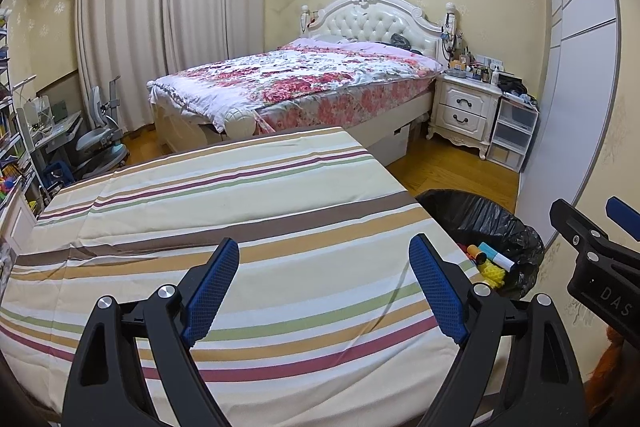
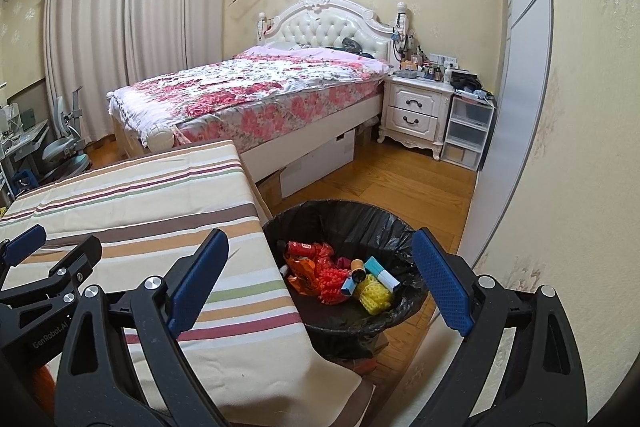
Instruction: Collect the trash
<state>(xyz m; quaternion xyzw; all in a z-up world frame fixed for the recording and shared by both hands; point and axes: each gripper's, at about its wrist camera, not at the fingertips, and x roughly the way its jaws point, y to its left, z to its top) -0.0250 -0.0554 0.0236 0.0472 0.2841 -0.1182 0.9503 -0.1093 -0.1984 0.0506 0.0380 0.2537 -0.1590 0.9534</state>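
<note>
Even, warm indoor light, soft shadows; sharp centre, strong fisheye bending, dark vignette at corners; source perhaps overhead.

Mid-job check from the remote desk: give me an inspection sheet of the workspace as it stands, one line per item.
Surface: striped cloth covers the work surface; no loose item seen on it.
Job's things: trash bin with black liner stands on the wood floor beside the surface; inside lie red wrappers, a yellow mesh piece and a teal-and-white tube.
Clutter: nothing seen on the cloth.
Grippers: left gripper open and empty over the cloth; right gripper open and empty, facing the bin.
Cables: nothing seen.
Surroundings: floral bed, crowded nightstand, closed curtains.
</note>
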